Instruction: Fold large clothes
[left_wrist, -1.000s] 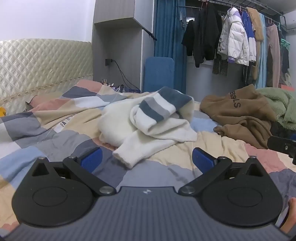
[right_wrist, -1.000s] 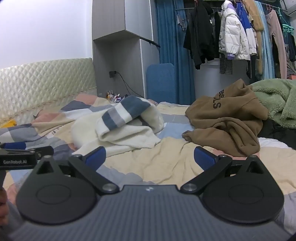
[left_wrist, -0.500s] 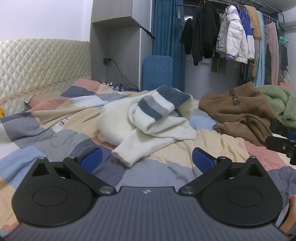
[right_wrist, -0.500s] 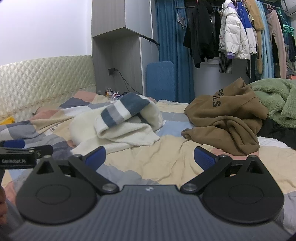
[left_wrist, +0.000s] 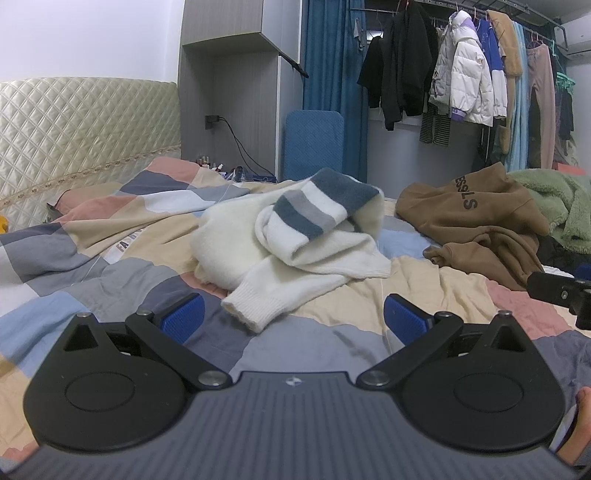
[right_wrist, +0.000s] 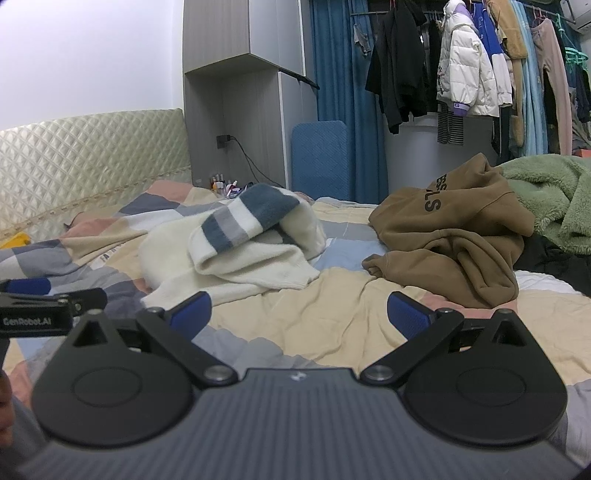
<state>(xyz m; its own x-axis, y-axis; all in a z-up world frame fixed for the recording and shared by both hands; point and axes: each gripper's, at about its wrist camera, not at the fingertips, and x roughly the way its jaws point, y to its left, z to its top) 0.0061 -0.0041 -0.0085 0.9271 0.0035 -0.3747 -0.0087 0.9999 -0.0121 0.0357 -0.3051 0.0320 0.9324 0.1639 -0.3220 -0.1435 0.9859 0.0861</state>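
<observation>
While both claws, left claw (left_wrist: 293, 317) & right claw (right_wrist: 299, 312), gape w/ nothing held, bed (left_wrist: 369, 332) carries 3 garments: 1 white sweater (left_wrist: 295, 251), 1 brown hoodie (left_wrist: 476, 225), 1 green fleece (left_wrist: 554, 203).

Bed (left_wrist: 122, 288) with patchwork quilt cover, quilted headboard at its left edge. On it: crumpled white sweater (left_wrist: 295, 254) with blue-grey stripes mid-bed, brown hoodie (left_wrist: 476, 218) heaped toward the right edge, green fleece (right_wrist: 554, 195) just beside the hoodie, further right.
</observation>
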